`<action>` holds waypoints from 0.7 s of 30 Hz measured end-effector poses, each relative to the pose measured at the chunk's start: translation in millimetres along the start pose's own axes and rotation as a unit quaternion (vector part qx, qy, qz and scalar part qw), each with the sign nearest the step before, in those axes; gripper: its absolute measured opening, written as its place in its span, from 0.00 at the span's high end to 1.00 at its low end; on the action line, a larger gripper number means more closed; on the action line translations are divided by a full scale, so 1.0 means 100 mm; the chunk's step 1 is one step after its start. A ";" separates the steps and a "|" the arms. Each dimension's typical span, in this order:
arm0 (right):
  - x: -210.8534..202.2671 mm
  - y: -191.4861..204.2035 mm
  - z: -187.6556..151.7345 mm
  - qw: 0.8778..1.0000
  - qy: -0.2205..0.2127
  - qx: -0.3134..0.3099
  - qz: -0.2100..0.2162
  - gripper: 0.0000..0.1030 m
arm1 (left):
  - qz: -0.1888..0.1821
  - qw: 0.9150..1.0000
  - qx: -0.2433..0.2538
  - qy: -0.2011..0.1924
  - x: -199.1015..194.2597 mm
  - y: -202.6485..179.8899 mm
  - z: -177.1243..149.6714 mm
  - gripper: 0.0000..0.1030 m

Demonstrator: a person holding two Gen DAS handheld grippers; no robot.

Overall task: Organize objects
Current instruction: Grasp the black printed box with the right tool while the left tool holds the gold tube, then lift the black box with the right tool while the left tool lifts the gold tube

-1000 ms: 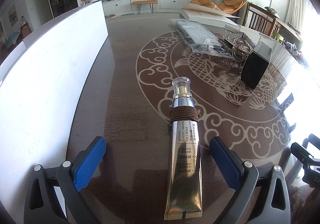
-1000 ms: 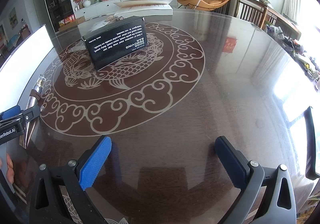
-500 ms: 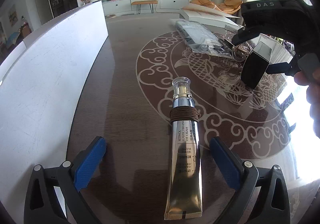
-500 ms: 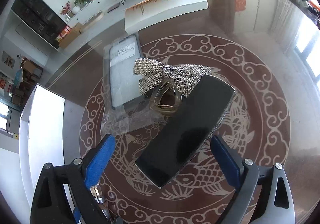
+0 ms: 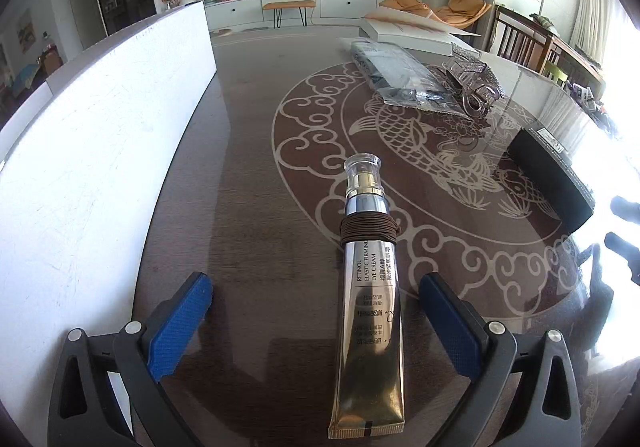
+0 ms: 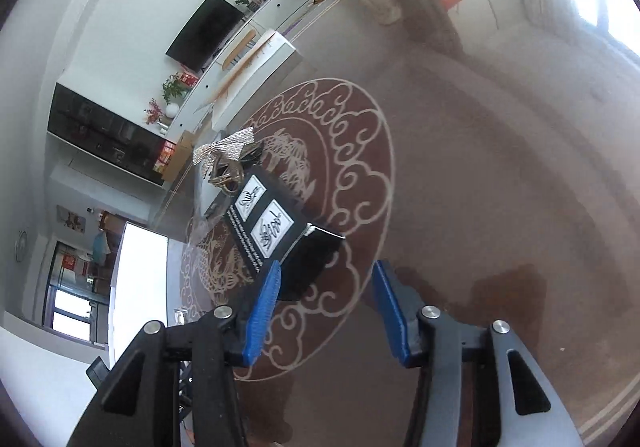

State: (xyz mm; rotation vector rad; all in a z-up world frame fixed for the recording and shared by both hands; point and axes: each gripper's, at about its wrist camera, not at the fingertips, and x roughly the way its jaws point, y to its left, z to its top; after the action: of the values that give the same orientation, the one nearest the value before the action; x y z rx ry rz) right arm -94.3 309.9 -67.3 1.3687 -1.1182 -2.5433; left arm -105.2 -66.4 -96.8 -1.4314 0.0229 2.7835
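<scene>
Black rectangular cardboard box (image 6: 280,243) lay on the patterned worktop (image 6: 480,187) | right claw (image 6: 326,311) closing, box only beside its left pad (nothing pinched) | left claw (image 5: 316,323) spread around gold cream tube (image 5: 370,327) | risk: off-centre closure could shove box.

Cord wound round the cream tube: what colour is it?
Dark brown cord; clearest in the left wrist view.

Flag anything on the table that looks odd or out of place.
The eye cream tube has brown cord wound tightly round its neck, just below the pump cap, which is not part of normal packaging. Otherwise nothing looks spilled or damaged: the black box, the rhinestone bow clip and the plastic packet lie loosely near each other.
</scene>
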 end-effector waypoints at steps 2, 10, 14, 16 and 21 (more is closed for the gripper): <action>-0.16 -0.08 -0.09 0.999 -0.028 -0.016 -0.019 0.22 | 0.000 1.000 0.000 0.000 0.00 0.00 0.00 0.00; -0.20 0.25 -0.32 0.980 -0.052 -0.168 -0.093 0.13 | 0.000 1.000 0.000 0.000 0.00 0.00 0.00 0.00; 0.08 0.68 -0.18 0.952 -0.031 -0.271 -0.140 0.06 | 0.000 1.000 0.000 0.000 0.00 0.00 0.00 0.00; 0.31 0.84 -0.08 0.939 -0.004 -0.304 -0.162 0.06 | 0.000 1.000 0.000 0.000 0.00 0.00 0.00 0.00; 0.74 0.93 0.00 0.930 0.072 -0.322 -0.163 0.39 | 0.000 1.000 0.000 0.000 0.00 0.00 0.00 0.00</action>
State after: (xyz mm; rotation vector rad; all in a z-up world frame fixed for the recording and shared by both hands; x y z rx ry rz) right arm -164.9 215.0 -62.9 1.5836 0.0083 -2.5848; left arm -105.1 -66.3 -96.9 -1.4309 0.0226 2.7838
